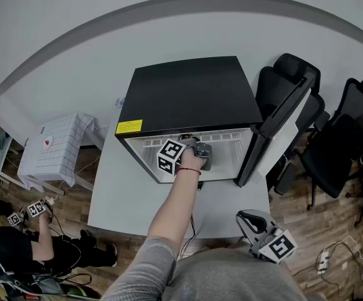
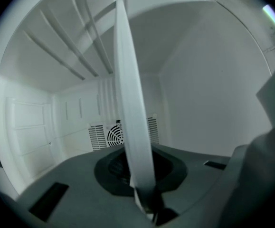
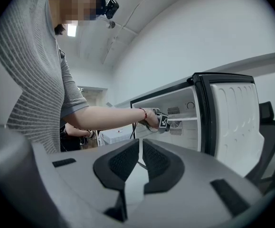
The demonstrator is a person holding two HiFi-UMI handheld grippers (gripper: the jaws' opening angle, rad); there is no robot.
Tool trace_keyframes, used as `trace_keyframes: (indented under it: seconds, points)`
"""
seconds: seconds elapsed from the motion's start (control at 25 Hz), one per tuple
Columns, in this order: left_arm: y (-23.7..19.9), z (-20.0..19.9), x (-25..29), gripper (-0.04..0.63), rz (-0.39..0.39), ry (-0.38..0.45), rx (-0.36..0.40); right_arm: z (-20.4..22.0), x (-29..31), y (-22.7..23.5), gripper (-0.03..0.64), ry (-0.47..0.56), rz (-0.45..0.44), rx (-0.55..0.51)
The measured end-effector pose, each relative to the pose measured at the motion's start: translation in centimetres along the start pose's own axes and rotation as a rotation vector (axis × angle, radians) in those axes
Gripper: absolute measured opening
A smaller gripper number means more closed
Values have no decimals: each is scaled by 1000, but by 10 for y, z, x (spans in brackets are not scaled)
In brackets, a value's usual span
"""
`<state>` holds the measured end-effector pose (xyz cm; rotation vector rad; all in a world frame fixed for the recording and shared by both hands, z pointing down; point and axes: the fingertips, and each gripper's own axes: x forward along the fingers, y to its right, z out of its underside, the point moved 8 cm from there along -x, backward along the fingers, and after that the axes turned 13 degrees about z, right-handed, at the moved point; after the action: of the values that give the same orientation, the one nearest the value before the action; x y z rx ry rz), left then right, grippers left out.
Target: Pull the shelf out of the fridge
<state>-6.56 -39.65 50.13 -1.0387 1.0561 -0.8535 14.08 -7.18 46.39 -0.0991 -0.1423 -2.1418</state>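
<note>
Left gripper (image 2: 142, 184): clenched on the shelf (image 2: 130, 103) edge
Right gripper (image 3: 138, 158): closed, empty
Risk: we pull crooked — shelf jams, or slips from jaws

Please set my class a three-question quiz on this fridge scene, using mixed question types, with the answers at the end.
1. What does the left gripper clamp? A a bottle, B the white shelf, C a door handle.
2. True or false: the fridge door stands open.
3. Fill in: the right gripper holds ____ in its jaws.
Key: 1 B. 2 True. 3 nothing.
</note>
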Motion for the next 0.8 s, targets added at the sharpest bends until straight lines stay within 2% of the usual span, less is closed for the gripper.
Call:
trace_keyframes:
  seconds: [0.52,0.8]
  points:
    - [-1,-1,1,44,-7,-10,7,1,-4,-5,14,-8,-2,-17]
    - [-1,-1,0,38,-14,-4,-43,1,-11,-9,14,-10,7,-23]
